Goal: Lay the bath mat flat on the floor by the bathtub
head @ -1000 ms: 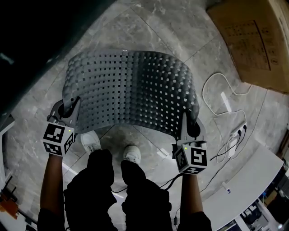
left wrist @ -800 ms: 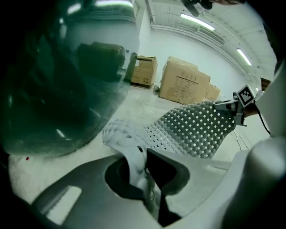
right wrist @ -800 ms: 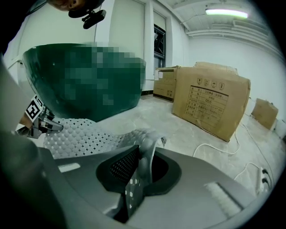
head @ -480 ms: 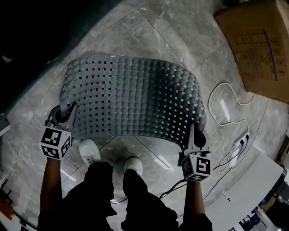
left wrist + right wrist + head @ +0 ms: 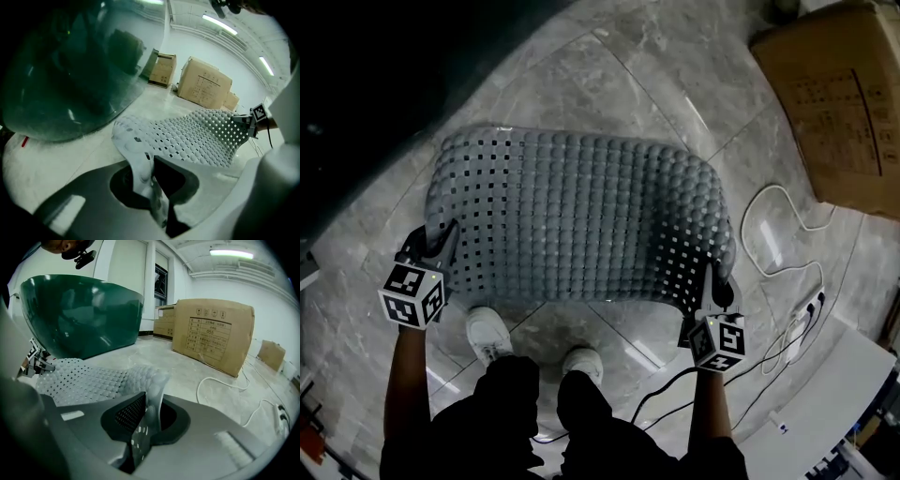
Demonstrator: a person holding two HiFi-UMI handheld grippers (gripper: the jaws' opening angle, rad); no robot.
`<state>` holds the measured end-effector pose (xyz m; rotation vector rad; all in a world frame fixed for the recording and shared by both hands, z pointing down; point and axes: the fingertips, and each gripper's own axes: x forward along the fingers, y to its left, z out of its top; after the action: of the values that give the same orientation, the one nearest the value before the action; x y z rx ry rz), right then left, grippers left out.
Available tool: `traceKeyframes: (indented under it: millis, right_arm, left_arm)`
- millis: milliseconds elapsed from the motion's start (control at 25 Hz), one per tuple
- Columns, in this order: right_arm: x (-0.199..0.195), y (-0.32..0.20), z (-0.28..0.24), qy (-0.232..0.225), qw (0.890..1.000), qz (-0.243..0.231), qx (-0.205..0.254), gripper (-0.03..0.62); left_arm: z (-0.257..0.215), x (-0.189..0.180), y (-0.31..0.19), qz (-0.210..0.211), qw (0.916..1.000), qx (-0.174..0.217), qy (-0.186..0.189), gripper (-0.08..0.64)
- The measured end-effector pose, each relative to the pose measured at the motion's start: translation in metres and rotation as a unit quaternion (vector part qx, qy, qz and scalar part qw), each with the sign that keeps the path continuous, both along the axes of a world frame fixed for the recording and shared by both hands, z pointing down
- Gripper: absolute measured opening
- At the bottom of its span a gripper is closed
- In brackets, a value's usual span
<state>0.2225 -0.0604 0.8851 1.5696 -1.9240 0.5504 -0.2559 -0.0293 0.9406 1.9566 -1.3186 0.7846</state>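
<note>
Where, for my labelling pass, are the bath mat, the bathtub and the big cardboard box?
bath mat (image 5: 581,220), head view, middle of its bumpy top.
bathtub (image 5: 79,315), right gripper view, green outer wall.
big cardboard box (image 5: 839,103), head view, top face.

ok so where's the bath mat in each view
Head view: the bath mat fills the centre, its near corners pinched by the left gripper and right gripper.
Left gripper view: it runs from the jaws out to centre-right.
Right gripper view: it runs from the jaws out to the lower left.
Shared landmark: the large cardboard box, top right, upper middle and right of centre, in that order.
</note>
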Motion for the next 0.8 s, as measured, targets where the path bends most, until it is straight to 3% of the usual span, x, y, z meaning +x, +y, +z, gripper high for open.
traceKeyframes:
  millis: [360,560,800]
  right_arm:
    - [0.018,-0.009,0.032,0.002,1.000,0.005,-0.014,0.055]
    - [0.040,-0.007,0.059,-0.003,0.999,0.020,-0.050,0.064]
    - [0.053,-0.008,0.077,-0.001,0.997,0.028,-0.074,0.075]
  left_arm:
    - [0.018,-0.007,-0.004,-0.005,0.9998,-0.016,-0.007,0.027]
    - [0.035,-0.017,-0.006,-0.026,0.9980,-0.057,-0.001,0.031]
    - [0.043,-0.020,-0.008,-0.028,0.9974,-0.066,-0.003,0.043]
